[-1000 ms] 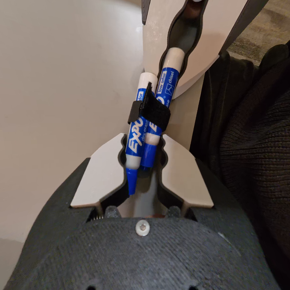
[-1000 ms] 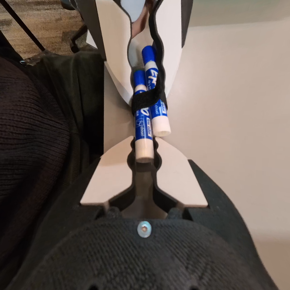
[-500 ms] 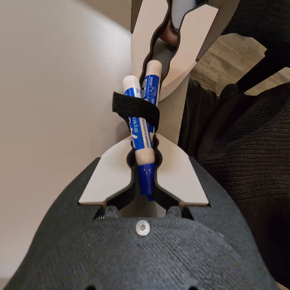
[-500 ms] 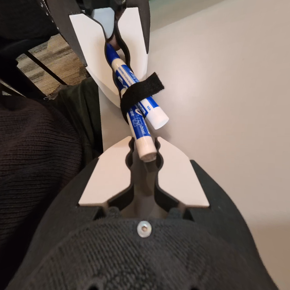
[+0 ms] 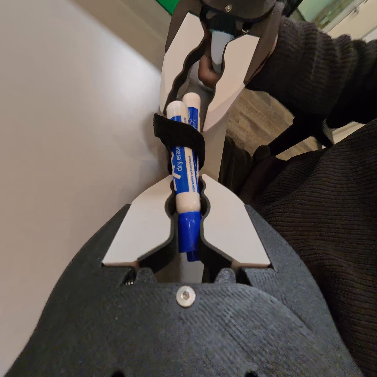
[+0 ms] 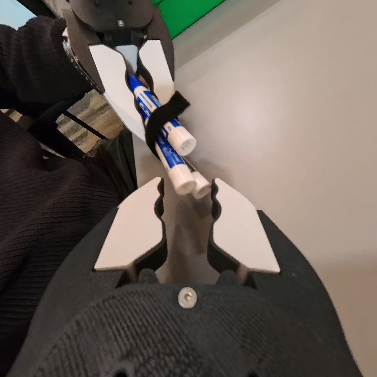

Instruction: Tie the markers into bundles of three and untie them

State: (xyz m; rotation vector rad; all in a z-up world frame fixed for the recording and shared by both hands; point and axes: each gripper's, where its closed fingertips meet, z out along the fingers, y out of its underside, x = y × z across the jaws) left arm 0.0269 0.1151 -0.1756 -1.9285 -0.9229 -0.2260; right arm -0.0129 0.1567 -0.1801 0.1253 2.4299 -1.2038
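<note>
A bundle of blue-and-white markers (image 5: 184, 173) is bound by a black hook-and-loop strap (image 5: 179, 134). My left gripper (image 5: 186, 177) is shut on the cap end of the bundle, with a blue cap between its fingers. My right gripper (image 5: 183, 119) faces it from the far end, with its jaws apart around the white ends. In the right wrist view my right gripper (image 6: 187, 180) is open. The white ends of the markers (image 6: 171, 161) hang between its fingertips, not gripped. The strap (image 6: 163, 114) and my left gripper (image 6: 155, 110) show beyond.
A pale table top (image 5: 71, 142) lies to the left and shows in the right wrist view (image 6: 285, 122). A person's black knit sleeve and clothing (image 5: 306, 224) are close by, as the right wrist view (image 6: 51, 204) also shows. A green panel (image 6: 183, 18) and patterned carpet (image 5: 255, 114) lie behind. My right fingertips sit around 7 cm from my left ones.
My right gripper has opened and let go of the white marker end. Both grippers have tilted upward. My left gripper still holds the bundle.
</note>
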